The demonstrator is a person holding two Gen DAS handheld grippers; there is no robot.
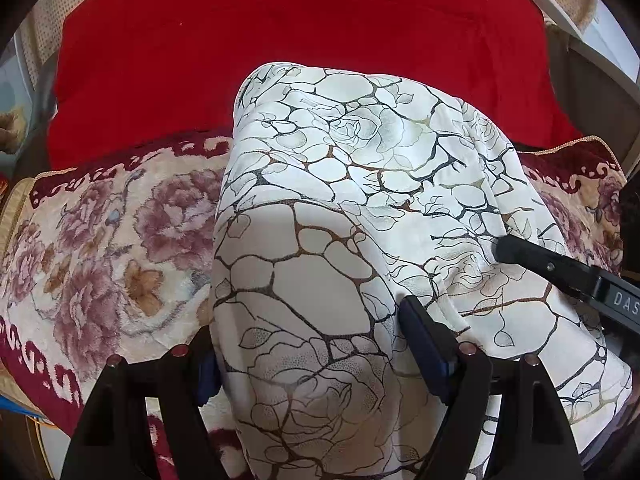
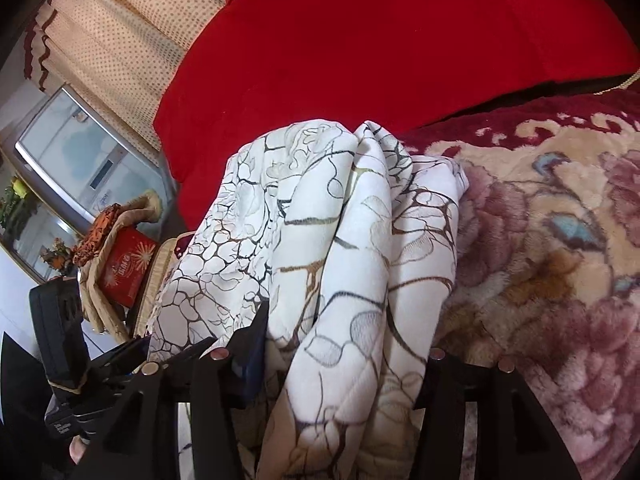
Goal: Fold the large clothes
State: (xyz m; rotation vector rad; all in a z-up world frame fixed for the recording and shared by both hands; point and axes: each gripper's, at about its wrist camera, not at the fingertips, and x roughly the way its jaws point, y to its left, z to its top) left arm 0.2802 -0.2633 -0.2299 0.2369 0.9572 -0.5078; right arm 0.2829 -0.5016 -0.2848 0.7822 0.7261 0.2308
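Note:
A large white cloth (image 1: 360,184) printed with dark veined roses lies draped over a floral plush cover (image 1: 104,240). My left gripper (image 1: 312,344) has the cloth bunched between its fingers, the right finger (image 1: 424,344) showing blue. My right gripper (image 2: 344,364) also has thick folds of the same cloth (image 2: 352,240) between its fingers; its left finger (image 2: 252,344) shows, the right one is hidden by cloth. The right gripper's black finger tip also shows in the left wrist view (image 1: 520,252), resting on the cloth's right side.
A red cushion (image 1: 304,40) stands behind the cloth. The floral plush cover (image 2: 560,248) spreads to both sides. At far left in the right wrist view are a window (image 2: 68,152), dotted curtain (image 2: 132,40) and a red box (image 2: 128,264).

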